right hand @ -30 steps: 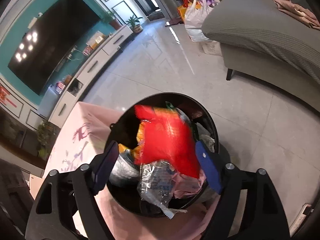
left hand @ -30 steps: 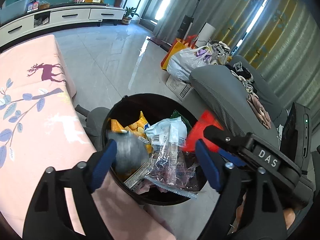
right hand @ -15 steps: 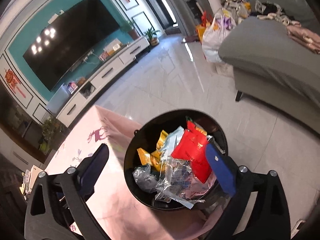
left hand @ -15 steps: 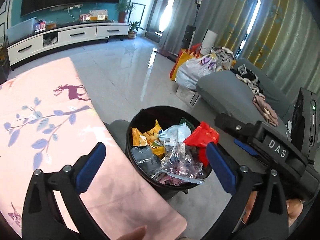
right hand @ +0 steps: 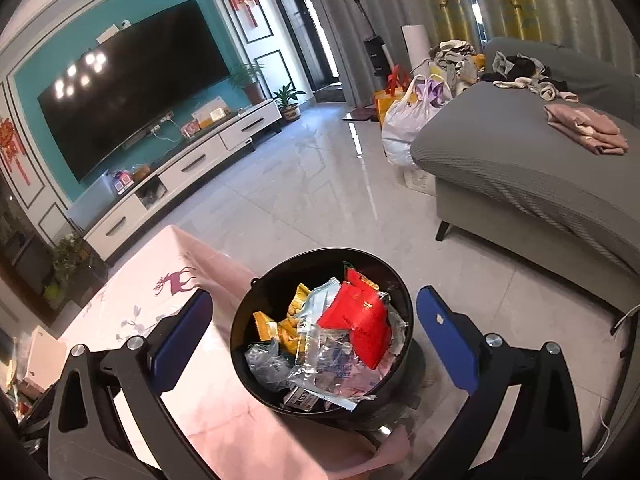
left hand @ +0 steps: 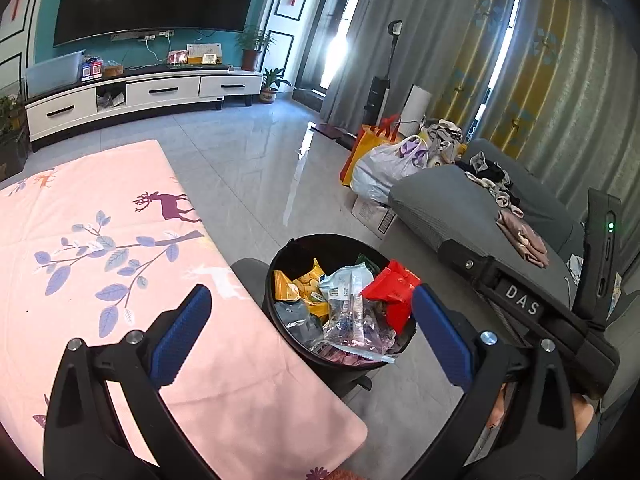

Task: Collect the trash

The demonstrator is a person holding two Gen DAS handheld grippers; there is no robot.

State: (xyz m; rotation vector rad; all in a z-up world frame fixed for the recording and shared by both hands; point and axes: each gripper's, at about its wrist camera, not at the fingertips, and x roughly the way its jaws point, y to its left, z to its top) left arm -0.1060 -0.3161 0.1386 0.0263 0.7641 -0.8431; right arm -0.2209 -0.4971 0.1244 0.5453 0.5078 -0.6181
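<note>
A black round bin (left hand: 306,242) (right hand: 256,304) stands on the floor by the table's corner, full of wrappers: a red packet (left hand: 394,286) (right hand: 360,320), yellow packets (left hand: 298,286) (right hand: 280,326) and clear plastic wrappers (left hand: 348,320) (right hand: 324,364). My left gripper (left hand: 308,334) is open and empty, above and back from the bin. My right gripper (right hand: 316,340) is open and empty, also above the bin. Its black body (left hand: 524,304) shows at the right of the left wrist view.
A table with a pink cloth printed with deer and leaves (left hand: 100,240) (right hand: 176,280) is left of the bin. A grey sofa with clothes (left hand: 480,208) (right hand: 540,168) is to the right. Bags (left hand: 384,164) (right hand: 408,120) sit on the floor beyond. A TV cabinet (left hand: 132,94) lines the far wall.
Both grippers have risen and pulled back from the bin, so it looks smaller. The grey wrapper and the red packet, close to the jaws before, now lie in the bin.
</note>
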